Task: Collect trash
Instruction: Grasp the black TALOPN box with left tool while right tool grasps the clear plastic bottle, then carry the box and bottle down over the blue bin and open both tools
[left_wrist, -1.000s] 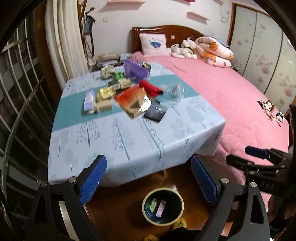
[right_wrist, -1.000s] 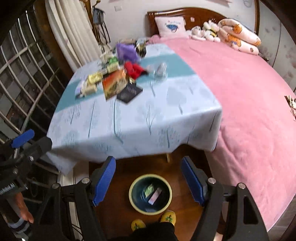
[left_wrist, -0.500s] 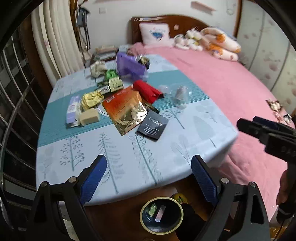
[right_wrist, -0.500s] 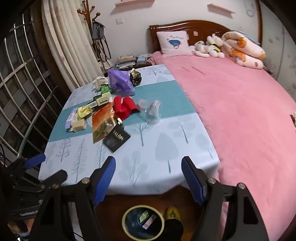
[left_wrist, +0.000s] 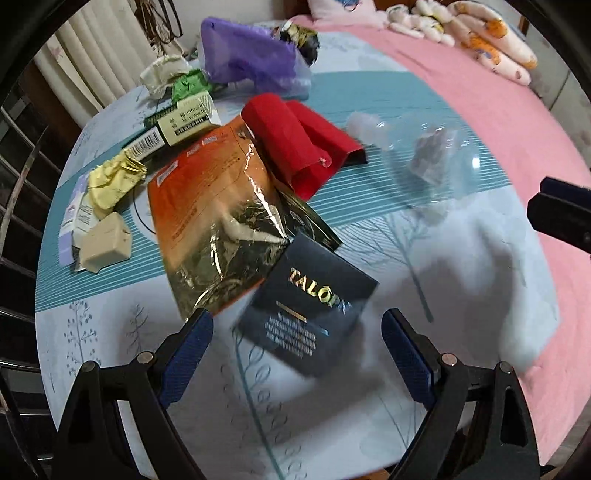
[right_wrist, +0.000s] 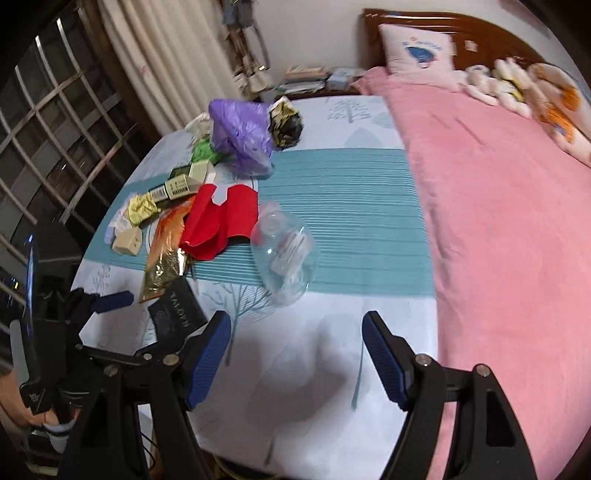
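Trash lies on a table with a blue tree-print cloth (left_wrist: 461, 280). My left gripper (left_wrist: 297, 354) is open and empty, just in front of a dark "TALOP" card (left_wrist: 306, 306) and an orange foil bag (left_wrist: 218, 218). Behind them lie red folded paper (left_wrist: 299, 144), a clear plastic container (left_wrist: 428, 155), a purple bag (left_wrist: 251, 62) and yellow crumpled foil (left_wrist: 110, 181). My right gripper (right_wrist: 295, 354) is open and empty, low over the cloth, short of the clear container (right_wrist: 284, 251). The red paper (right_wrist: 218, 221) and dark card (right_wrist: 177, 310) lie to its left.
A beige box (left_wrist: 105, 245), green-and-cream cartons (left_wrist: 177, 122), green wrapper (left_wrist: 190, 85) and white crumpled paper (left_wrist: 162, 72) lie at the table's left and far side. A pink bed (right_wrist: 498, 206) with pillows and soft toys adjoins the table's right. Curtains and a window grille stand left.
Both grippers have moved from above the floor bin up and forward over the table. The bin has dropped out of view. The trash now looms close.
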